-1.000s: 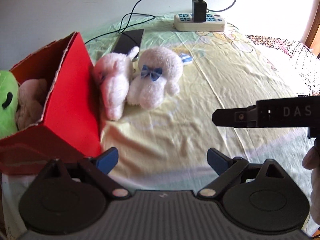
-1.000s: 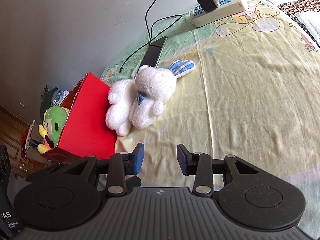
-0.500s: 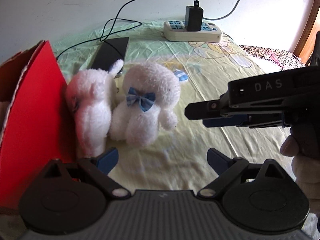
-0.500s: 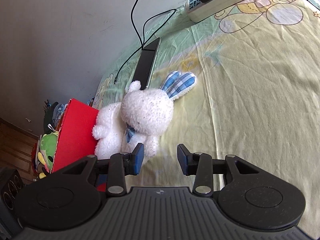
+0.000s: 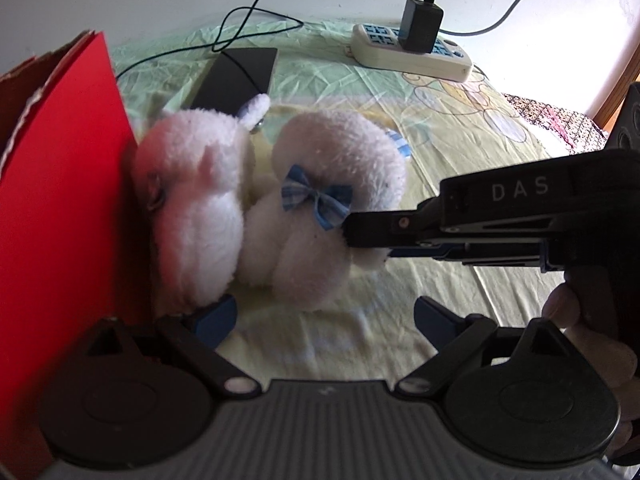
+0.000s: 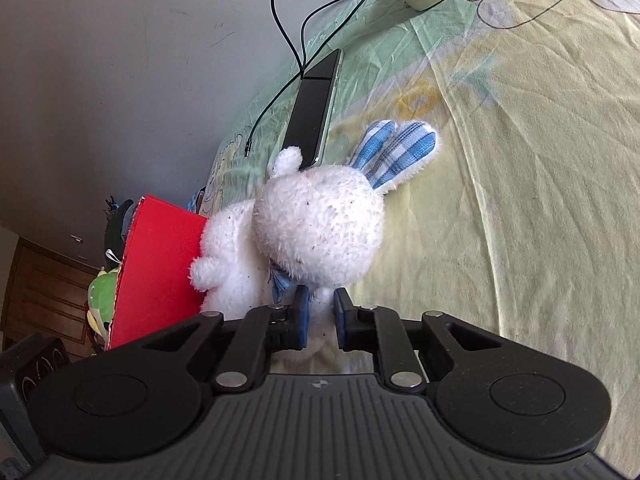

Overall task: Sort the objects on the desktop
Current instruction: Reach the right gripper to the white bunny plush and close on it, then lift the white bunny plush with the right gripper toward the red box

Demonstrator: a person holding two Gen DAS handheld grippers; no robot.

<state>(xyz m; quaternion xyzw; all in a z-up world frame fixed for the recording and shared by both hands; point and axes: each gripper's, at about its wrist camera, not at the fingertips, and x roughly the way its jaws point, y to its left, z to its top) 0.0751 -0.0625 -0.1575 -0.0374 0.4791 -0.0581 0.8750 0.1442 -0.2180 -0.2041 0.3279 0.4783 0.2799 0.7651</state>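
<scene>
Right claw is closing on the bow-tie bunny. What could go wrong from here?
1. The right claw pinches only a bit of the bunny's fur, so it may slip on the lift.
2. The second white plush leans against the bunny and may get dragged along.
3. The phone lies just behind both toys and might get nudged.

Two plush toys [image 5: 256, 216] lie side by side against the box [image 5: 60, 200] (phone [image 5: 236, 76] behind them).

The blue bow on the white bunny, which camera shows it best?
The left wrist view: the bow faces the camera, whole and unobstructed on the bunny, beside the right tongs. The right wrist view shows only a blue sliver tucked under the bunny's head.
</scene>
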